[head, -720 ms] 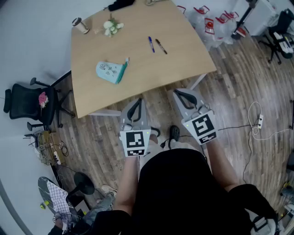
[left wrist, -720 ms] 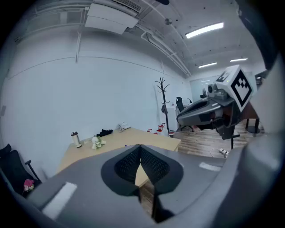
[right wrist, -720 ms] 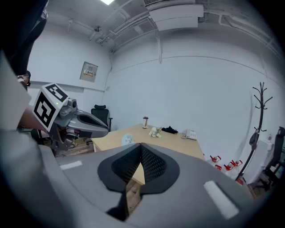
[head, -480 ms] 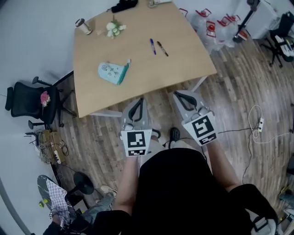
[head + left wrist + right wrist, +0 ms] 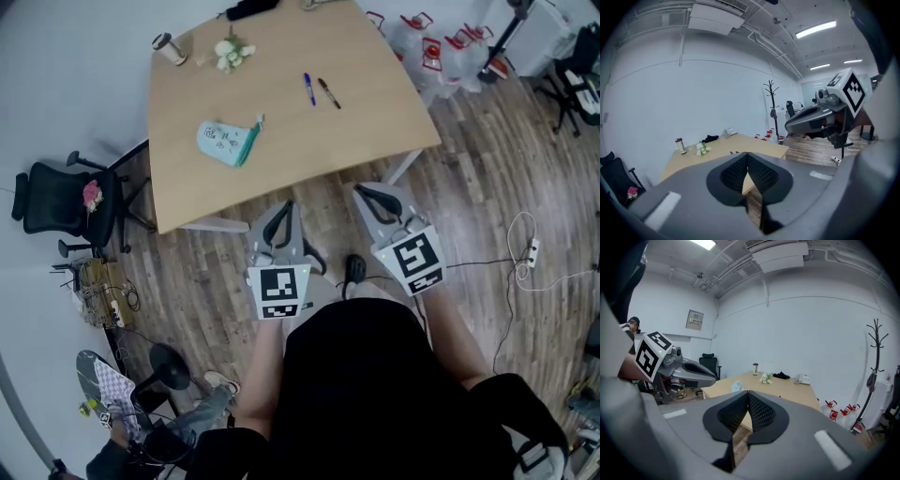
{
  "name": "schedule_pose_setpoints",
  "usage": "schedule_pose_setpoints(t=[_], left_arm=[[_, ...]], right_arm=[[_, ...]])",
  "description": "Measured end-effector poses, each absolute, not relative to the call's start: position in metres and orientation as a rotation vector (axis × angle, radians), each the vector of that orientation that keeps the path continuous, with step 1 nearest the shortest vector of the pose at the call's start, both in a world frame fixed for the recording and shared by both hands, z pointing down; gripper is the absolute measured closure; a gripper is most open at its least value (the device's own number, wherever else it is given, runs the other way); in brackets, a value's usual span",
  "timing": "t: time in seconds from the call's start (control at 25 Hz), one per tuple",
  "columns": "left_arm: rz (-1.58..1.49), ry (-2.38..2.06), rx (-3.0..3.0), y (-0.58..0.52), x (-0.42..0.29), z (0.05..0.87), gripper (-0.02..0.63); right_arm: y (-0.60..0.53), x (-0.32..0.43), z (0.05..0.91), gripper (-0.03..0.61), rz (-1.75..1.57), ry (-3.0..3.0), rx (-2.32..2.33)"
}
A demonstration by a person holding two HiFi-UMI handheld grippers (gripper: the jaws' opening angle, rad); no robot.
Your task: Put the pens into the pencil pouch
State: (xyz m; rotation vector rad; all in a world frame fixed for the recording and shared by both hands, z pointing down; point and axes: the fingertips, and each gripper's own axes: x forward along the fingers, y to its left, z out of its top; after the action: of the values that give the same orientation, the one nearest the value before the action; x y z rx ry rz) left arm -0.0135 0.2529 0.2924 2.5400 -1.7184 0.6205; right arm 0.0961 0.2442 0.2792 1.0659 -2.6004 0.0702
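A blue pen (image 5: 308,88) and a dark pen (image 5: 328,93) lie side by side on the wooden table (image 5: 281,141), toward its far right. The mint-green pencil pouch (image 5: 228,142) lies on the table's left half. My left gripper (image 5: 282,208) and right gripper (image 5: 365,193) hang over the floor just short of the table's near edge, both shut with nothing between the jaws. In the left gripper view its jaws (image 5: 747,155) meet at the tips, and the same holds in the right gripper view (image 5: 748,393).
At the table's far edge stand a small bottle (image 5: 167,47), a white flower bunch (image 5: 228,53) and a dark item (image 5: 248,8). A black office chair (image 5: 61,202) sits left of the table. Red-handled bags (image 5: 436,47) and cables (image 5: 525,248) lie on the wooden floor at right.
The view has shifted slightly; both grippers stay shut in front of the table and nothing on the table has moved.
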Motion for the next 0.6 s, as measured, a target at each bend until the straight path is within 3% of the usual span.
schedule_pose_setpoints(t=[0.32, 0.6], left_arm=[[0.618, -1.715, 2.524, 0.255, -0.013, 0.297, 0.611], [0.636, -1.706, 2.505, 0.249, -0.030, 0.309, 0.552]], right_arm=[[0.246, 0.096, 0.287, 0.566, 0.100, -2.582, 1.067], [0.239, 0.077, 0.296, 0.552, 0.123, -2.555, 1.043]])
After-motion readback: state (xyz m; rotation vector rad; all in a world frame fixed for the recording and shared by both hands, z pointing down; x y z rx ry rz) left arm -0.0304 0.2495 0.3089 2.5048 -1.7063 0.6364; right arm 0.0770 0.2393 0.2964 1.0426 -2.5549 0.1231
